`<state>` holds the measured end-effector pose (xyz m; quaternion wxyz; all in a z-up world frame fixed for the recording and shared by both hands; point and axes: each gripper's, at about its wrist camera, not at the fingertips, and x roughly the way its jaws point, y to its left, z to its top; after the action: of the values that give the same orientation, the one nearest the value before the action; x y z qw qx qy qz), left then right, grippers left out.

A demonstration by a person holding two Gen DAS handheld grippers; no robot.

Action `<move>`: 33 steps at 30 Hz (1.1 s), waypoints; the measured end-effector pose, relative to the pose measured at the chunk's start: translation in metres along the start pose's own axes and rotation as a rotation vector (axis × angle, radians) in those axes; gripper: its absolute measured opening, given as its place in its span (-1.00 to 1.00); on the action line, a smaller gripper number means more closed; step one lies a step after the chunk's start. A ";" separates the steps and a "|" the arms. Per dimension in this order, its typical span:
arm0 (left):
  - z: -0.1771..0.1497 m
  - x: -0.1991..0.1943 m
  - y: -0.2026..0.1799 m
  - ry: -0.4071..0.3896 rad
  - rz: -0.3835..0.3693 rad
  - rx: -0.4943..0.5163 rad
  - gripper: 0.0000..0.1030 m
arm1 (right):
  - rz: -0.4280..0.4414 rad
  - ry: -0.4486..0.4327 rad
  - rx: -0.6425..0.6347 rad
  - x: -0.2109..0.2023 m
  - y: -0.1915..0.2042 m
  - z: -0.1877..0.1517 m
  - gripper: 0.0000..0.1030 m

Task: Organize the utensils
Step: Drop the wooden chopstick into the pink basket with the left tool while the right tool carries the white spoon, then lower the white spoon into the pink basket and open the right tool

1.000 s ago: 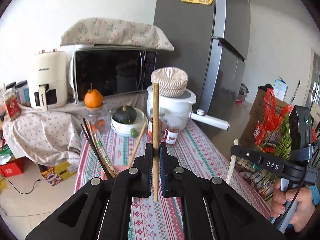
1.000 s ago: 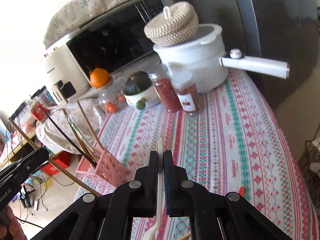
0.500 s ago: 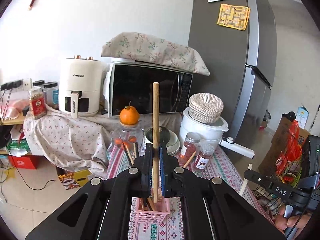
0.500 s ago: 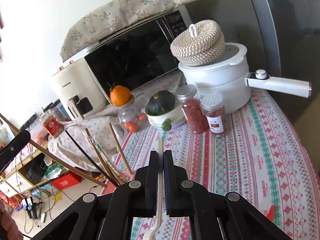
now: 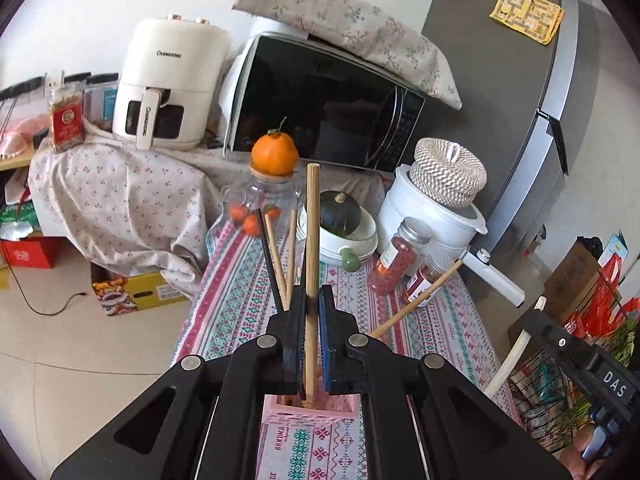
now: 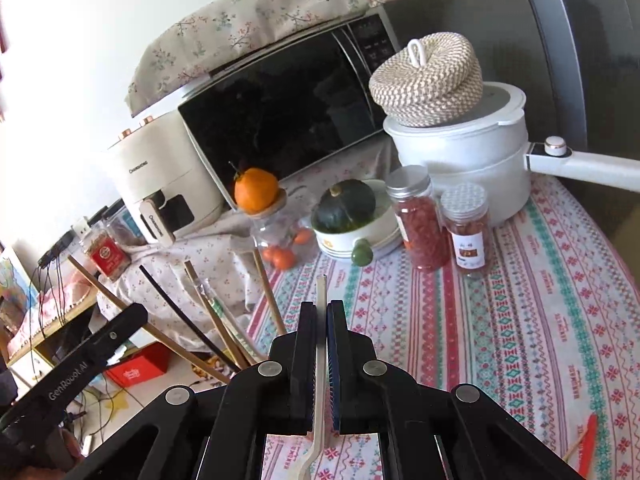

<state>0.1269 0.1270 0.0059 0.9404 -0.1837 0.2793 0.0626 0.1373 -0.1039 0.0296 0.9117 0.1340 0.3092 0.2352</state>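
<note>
My left gripper (image 5: 311, 300) is shut on a long wooden chopstick (image 5: 313, 220) held upright. The chopstick's lower end reaches into the pink basket (image 5: 280, 412) just below the fingers. Several chopsticks (image 5: 276, 256), black and wooden, lean in that basket. My right gripper (image 6: 321, 312) is shut on a thin white utensil (image 6: 320, 364) whose curved end hangs below the jaws. The right gripper (image 5: 576, 360) also shows at the right edge of the left wrist view, with the white handle (image 5: 516, 356) in it. The leaning chopsticks (image 6: 208, 320) stand just left of it.
On the patterned tablecloth (image 6: 520, 320) stand two spice jars (image 6: 420, 224), a bowl with a green squash (image 6: 348, 216), a jar topped by an orange (image 6: 256, 190) and a white pot (image 6: 460, 152). Microwave (image 5: 320, 100) and air fryer (image 5: 168, 84) sit behind. A red utensil (image 6: 590, 436) lies at the right.
The left gripper has dropped and rolled, bringing the wooden chopstick's lower end into the pink basket. The right gripper has moved left with the white utensil; the basket is now hidden under its fingers.
</note>
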 end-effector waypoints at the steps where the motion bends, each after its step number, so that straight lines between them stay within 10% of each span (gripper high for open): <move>1: -0.002 0.004 0.002 0.011 -0.010 -0.001 -0.88 | -0.003 -0.009 0.004 0.001 0.001 0.000 -0.92; 6: -0.008 0.021 0.004 0.062 -0.055 0.052 -0.68 | 0.016 -0.068 0.027 0.004 0.010 0.002 -0.92; 11: -0.007 0.001 0.009 0.047 -0.067 0.061 0.29 | 0.024 -0.126 -0.010 0.012 0.027 0.004 -0.92; 33: -0.041 -0.022 0.048 0.233 0.025 0.195 0.55 | -0.100 -0.196 -0.231 0.073 0.082 -0.020 -0.92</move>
<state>0.0778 0.1560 -0.0289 0.9141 -0.0938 0.3937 0.0253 0.1478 0.0054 0.0095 0.9574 0.0348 0.1957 0.2093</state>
